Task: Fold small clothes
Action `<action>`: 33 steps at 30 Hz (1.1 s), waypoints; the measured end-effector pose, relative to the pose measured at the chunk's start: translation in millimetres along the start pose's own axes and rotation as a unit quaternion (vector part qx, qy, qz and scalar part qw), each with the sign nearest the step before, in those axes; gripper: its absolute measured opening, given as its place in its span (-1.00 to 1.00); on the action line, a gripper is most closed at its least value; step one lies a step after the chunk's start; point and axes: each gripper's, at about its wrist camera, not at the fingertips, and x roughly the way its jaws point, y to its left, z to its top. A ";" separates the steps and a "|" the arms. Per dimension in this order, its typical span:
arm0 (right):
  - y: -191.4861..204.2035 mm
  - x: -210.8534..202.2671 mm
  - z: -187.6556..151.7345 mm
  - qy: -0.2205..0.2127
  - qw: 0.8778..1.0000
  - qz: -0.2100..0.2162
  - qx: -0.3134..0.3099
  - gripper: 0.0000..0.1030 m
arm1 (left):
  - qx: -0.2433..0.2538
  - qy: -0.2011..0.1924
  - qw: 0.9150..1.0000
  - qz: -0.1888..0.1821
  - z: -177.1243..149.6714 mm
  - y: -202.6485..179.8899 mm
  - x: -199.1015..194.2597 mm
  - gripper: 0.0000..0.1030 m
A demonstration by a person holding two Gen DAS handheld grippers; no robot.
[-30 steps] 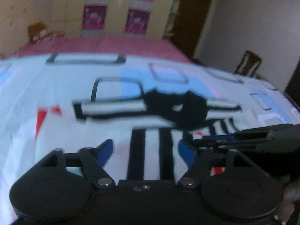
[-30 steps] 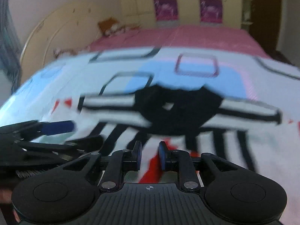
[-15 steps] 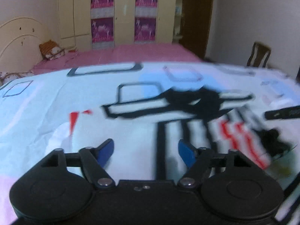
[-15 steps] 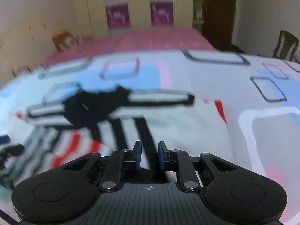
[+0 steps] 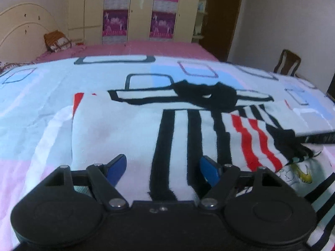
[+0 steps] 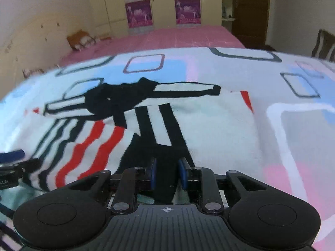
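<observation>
1. Left gripper (image 5: pixel 162 168): jaws spread wide, blue pads clear on both sides, nothing pinched. It hovers low over the near hem of the shirt (image 5: pixel 129 129); contact with the cloth can't be confirmed.
2. Right gripper (image 6: pixel 166 176): jaws drawn in to a narrow gap, pinching a black fold of the shirt (image 6: pixel 209 121). The fabric runs down between the pads and disappears behind the gripper body.
3. The shirt is white with black stripes and a black collar, lying spread on the bed (image 5: pixel 52 87), on a patterned sheet with blue, pink and outlined rectangles.
4. One side of the shirt is folded over onto the body, showing red and black wavy stripes (image 5: pixel 257 138); that fold leads toward the right gripper.
5. In the left wrist view the right gripper enters only as a dark bar at the right edge (image 5: pixel 320 137); its jaws are out of frame there.
6. In the right wrist view only a blue pad tip of the left gripper (image 6: pixel 12 155) shows at the left edge.
7. A small yellow print (image 5: pixel 303 174) on the fabric at lower right is too blurred to read.
8. Shirt's near hem is cut off behind both gripper bodies.
</observation>
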 end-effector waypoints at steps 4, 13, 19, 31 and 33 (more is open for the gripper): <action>1.9 9.1 -0.5 0.024 1.000 -0.002 0.003 -0.54 | 0.008 0.010 1.000 0.010 2.4 -5.5 -6.9 0.43; 8.8 3.0 -9.3 0.019 1.000 -0.015 -0.003 -0.54 | 0.022 0.016 0.999 0.025 -10.8 1.0 -14.0 0.46; 8.2 8.8 -12.5 0.013 1.000 -0.014 -0.002 -0.54 | 0.026 0.005 0.999 0.022 -14.8 1.2 -15.6 0.48; -28.7 -52.5 -23.7 -0.026 0.999 0.029 0.025 0.38 | 0.003 -0.002 0.997 0.074 -44.6 27.0 -94.1 0.81; -45.4 -67.3 -34.5 -0.022 0.998 0.042 0.048 0.26 | -0.004 0.010 0.997 0.070 -58.4 27.8 -108.6 0.77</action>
